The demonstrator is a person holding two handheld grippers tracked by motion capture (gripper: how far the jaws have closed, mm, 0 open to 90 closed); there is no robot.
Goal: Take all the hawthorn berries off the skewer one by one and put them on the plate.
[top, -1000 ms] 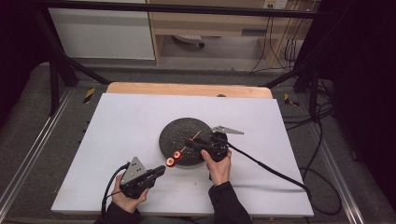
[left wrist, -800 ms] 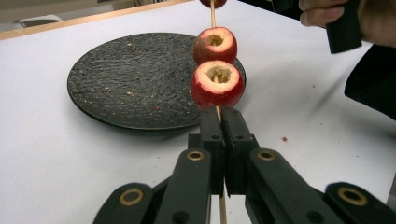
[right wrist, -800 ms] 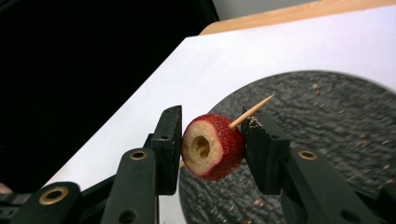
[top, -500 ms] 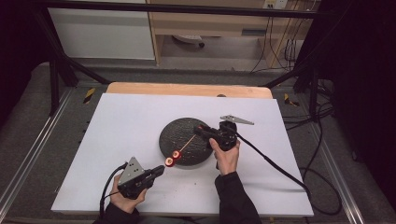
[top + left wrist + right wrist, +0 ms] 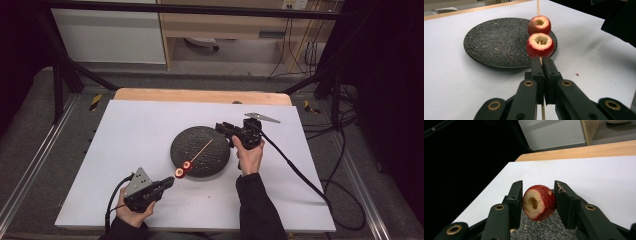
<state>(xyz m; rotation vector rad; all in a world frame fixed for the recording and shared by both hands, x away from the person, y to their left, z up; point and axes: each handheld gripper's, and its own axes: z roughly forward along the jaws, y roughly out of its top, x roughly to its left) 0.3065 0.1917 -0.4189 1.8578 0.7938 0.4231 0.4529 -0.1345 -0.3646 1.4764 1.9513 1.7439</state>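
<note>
Skewer (image 5: 200,150) lies over the dark plate (image 5: 212,135), its free tip aimed at 1 o'clock toward your right claw (image 5: 223,127), which pinches a cored fruit (image 5: 539,202). Your left claw (image 5: 169,183) is pressed together on its near end.

The desk (image 5: 125,130) has a white top, with a strip of bare light wood showing along its far edge beyond the plate. A round, dark, rough-textured plate (image 5: 192,142) lies flat on the white surface near the middle of the desk, with pale crumbs scattered over its face. A few small dark specks and crumbs lie on the white surface on the near side of the plate.
</note>
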